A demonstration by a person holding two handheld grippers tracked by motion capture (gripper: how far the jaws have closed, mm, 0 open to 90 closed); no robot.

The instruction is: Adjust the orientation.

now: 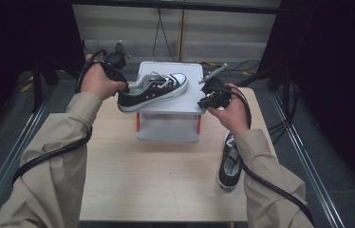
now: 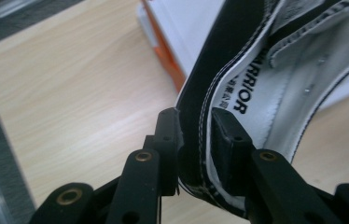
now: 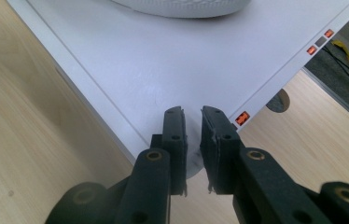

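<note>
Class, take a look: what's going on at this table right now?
A person works with a tongs tool in each hand. The left tongs are clamped on the heel collar of a black sneaker that sits on a white stand. The right tongs, nearly closed and holding nothing, hover over the stand's corner. A second sneaker lies on the wooden table.

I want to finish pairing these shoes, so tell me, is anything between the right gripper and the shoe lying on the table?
Nothing visible blocks it. The right gripper hovers over the white stand's near right corner, jaws nearly closed and empty. The second shoe lies on the table just below it, beside the person's right sleeve.
</note>
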